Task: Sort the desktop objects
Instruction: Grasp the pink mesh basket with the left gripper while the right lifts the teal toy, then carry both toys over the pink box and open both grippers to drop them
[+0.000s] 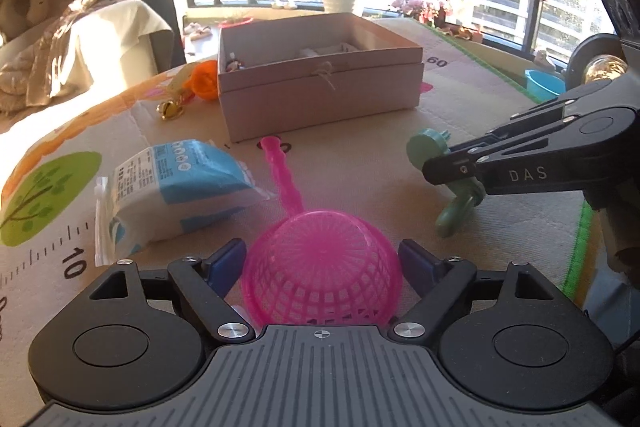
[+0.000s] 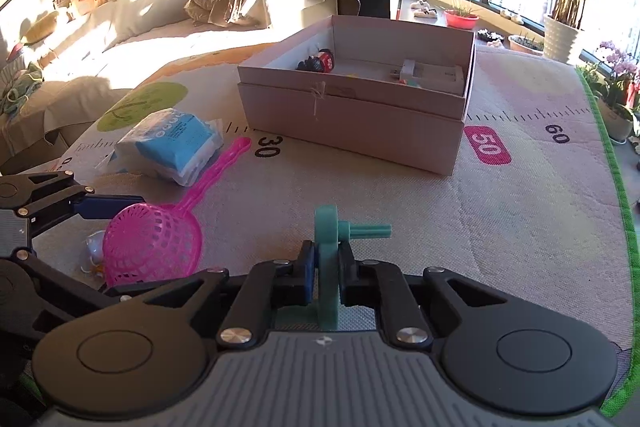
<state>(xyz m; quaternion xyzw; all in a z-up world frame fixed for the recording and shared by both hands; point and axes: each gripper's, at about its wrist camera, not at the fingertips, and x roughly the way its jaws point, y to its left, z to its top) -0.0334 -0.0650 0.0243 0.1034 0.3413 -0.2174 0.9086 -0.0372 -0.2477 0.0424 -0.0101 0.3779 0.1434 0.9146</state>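
A pink plastic strainer (image 1: pixel 320 267) lies bowl-up on the mat, its handle pointing toward the box. My left gripper (image 1: pixel 322 263) is open with its blue pads on either side of the bowl, close to it. The strainer also shows in the right wrist view (image 2: pixel 152 247). My right gripper (image 2: pixel 324 267) is shut on a green plastic wheel toy (image 2: pixel 330 247) with a short axle; the left wrist view shows it (image 1: pixel 430 151) held at the mat. An open cardboard box (image 1: pixel 320 87) (image 2: pixel 360 107) stands behind, holding small items.
A blue-white packet (image 1: pixel 172 187) (image 2: pixel 172 143) lies left of the strainer handle. An orange object (image 1: pixel 204 81) and a gold bell (image 1: pixel 170 109) sit left of the box. A small white object (image 2: pixel 94 247) lies by the strainer. The mat's green edge (image 2: pixel 616 167) runs on the right.
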